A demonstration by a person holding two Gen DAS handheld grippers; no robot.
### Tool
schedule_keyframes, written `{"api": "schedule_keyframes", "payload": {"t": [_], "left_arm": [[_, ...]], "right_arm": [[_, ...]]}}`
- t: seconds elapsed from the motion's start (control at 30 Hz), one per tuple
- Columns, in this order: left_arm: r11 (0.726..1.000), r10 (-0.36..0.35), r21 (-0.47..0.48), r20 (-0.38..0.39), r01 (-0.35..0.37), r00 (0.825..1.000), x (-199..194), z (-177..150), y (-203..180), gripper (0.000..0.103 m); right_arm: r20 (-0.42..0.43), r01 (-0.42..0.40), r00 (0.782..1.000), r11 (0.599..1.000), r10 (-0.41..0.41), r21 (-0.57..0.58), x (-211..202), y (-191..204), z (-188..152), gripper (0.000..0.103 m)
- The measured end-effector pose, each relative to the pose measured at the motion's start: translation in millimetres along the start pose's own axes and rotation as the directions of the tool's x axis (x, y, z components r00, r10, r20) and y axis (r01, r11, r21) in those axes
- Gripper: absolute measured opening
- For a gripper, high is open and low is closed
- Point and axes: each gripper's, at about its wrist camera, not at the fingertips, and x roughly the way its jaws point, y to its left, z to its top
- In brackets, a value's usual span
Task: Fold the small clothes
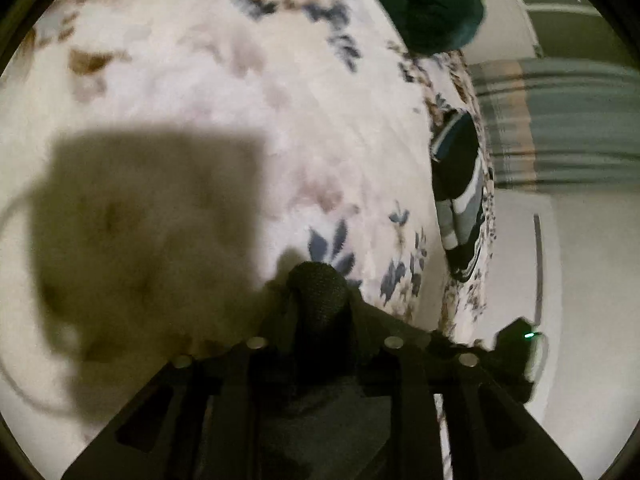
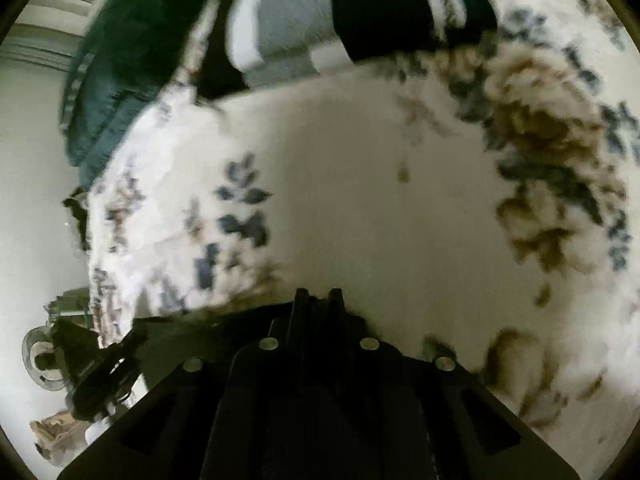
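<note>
Left gripper: I see my left gripper [image 1: 318, 280] with its fingers clamped on a bunch of dark knit cloth [image 1: 318, 304] that bulges up between them. It hangs low over the floral bedspread [image 1: 192, 80].
Right gripper: my right gripper [image 2: 318, 296] has its fingers pressed together; whether a thin edge of cloth is pinched there, I cannot tell.
Done so far: a striped dark, white and grey garment [image 2: 320, 12] lies at the bedspread's edge, looking roughly flat. Whether it counts as folded, I cannot say through the blur.
Also on the bedspread: a dark green plush bundle [image 1: 432, 4] sits at a far corner, apparently untouched.
Left to do: I judge the dark piece in my left grip isn't laid out or folded yet, so this is early to middle of the job.
Risk: blur is heavy; the fold's edges are hard to read.
</note>
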Motion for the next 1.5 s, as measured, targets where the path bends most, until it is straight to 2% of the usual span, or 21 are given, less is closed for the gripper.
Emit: {"api": "schedule_keyframes", "payload": {"t": [0.03, 0.1, 0.13, 0.17, 0.27, 0.33, 0.43, 0.5, 0.57, 0.67, 0.73, 0.83, 0.93, 1.0, 1.03, 1.17, 1.3, 1.4, 1.43, 1.47, 1.5], "left_arm": [[1.000, -0.010, -0.015, 0.005, 0.010, 1.000, -3, 1, 1, 0.028], [1.000, -0.019, -0.023, 0.026, 0.020, 0.999, -16, -1, -2, 0.048], [0.999, -0.032, -0.020, 0.035, 0.033, 0.999, -23, -4, -4, 0.051], [0.999, -0.045, -0.010, 0.041, 0.046, 0.998, -31, -10, -6, 0.054], [0.999, -0.002, 0.045, 0.052, 0.000, 0.999, -51, -30, -12, 0.056], [0.993, 0.057, 0.096, 0.061, -0.062, 0.997, -64, -50, -16, 0.056], [0.970, 0.181, 0.149, 0.089, -0.193, 0.979, -79, -85, -16, 0.056], [0.943, 0.286, 0.142, 0.109, -0.299, 0.952, -88, -108, -10, 0.056], [0.911, 0.372, 0.137, 0.130, -0.388, 0.919, -96, -132, -2, 0.056], [0.828, 0.526, 0.141, 0.144, -0.543, 0.838, -100, -169, 21, 0.056], [0.791, 0.589, 0.127, 0.110, -0.599, 0.801, -93, -183, 44, 0.056], [0.799, 0.589, 0.100, 0.070, -0.593, 0.805, -81, -194, 76, 0.058], [0.815, 0.565, 0.094, 0.093, -0.572, 0.820, -76, -190, 84, 0.075], [0.832, 0.542, 0.083, 0.090, -0.549, 0.836, -72, -186, 86, 0.095], [0.834, 0.540, 0.077, 0.088, -0.546, 0.837, -70, -184, 88, 0.097], [0.829, 0.553, 0.052, 0.067, -0.557, 0.830, -67, -177, 91, 0.102], [0.813, 0.577, 0.060, 0.047, -0.579, 0.815, -69, -173, 87, 0.102], [0.767, 0.630, 0.064, 0.111, -0.638, 0.769, -87, -175, 69, 0.102], [0.737, 0.659, 0.068, 0.146, -0.672, 0.738, -95, -177, 59, 0.102], [0.708, 0.683, 0.075, 0.180, -0.702, 0.708, -103, -180, 50, 0.102], [0.673, 0.705, 0.089, 0.224, -0.734, 0.673, -112, -184, 36, 0.102]], "right_arm": [[-0.026, 0.006, 1.000, 1.000, -0.006, 0.003, 5, -3, 2, 0.012], [-0.071, -0.020, 0.997, 0.999, 0.022, 0.033, 5, -13, -2, 0.026], [-0.072, -0.026, 0.997, 0.999, 0.030, 0.045, -1, -19, -7, 0.040], [-0.079, -0.039, 0.996, 0.998, 0.043, 0.049, -9, -25, -15, 0.047], [-0.129, -0.039, 0.991, 0.997, 0.048, 0.070, -33, -53, -59, 0.050], [-0.170, -0.022, 0.985, 0.994, 0.040, 0.104, -39, -69, -87, 0.050], [-0.215, -0.012, 0.975, 0.980, 0.056, 0.198, -42, -99, -136, 0.050], [-0.211, -0.025, 0.974, 0.966, 0.082, 0.259, -40, -111, -163, 0.050], [-0.161, -0.063, 0.980, 0.950, 0.117, 0.305, -41, -114, -179, 0.050], [-0.105, -0.081, 0.987, 0.949, 0.118, 0.304, -42, -106, -191, 0.050], [-0.099, -0.049, 0.992, 0.954, 0.082, 0.294, -37, -100, -196, 0.050], [-0.064, -0.033, 0.997, 0.957, 0.054, 0.288, -42, -94, -202, 0.050], [-0.022, -0.066, 0.997, 0.954, 0.076, 0.293, -58, -86, -213, 0.050], [-0.020, -0.095, 0.994, 0.951, 0.105, 0.294, -65, -82, -219, 0.050], [-0.030, -0.117, 0.991, 0.948, 0.131, 0.296, -65, -84, -223, 0.050], [-0.098, -0.132, 0.979, 0.922, 0.179, 0.363, -39, -96, -228, 0.050], [-0.094, -0.172, 0.967, 0.881, 0.236, 0.441, -13, -105, -230, 0.050], [-0.053, -0.190, 0.969, 0.865, 0.241, 0.464, -8, -102, -231, 0.044], [-0.045, -0.179, 0.974, 0.871, 0.224, 0.458, -8, -100, -231, 0.021], [-0.028, -0.175, 0.977, 0.873, 0.210, 0.455, -11, -97, -232, 0.009], [-0.014, -0.176, 0.979, 0.873, 0.204, 0.456, -14, -95, -231, 0.008]]}}
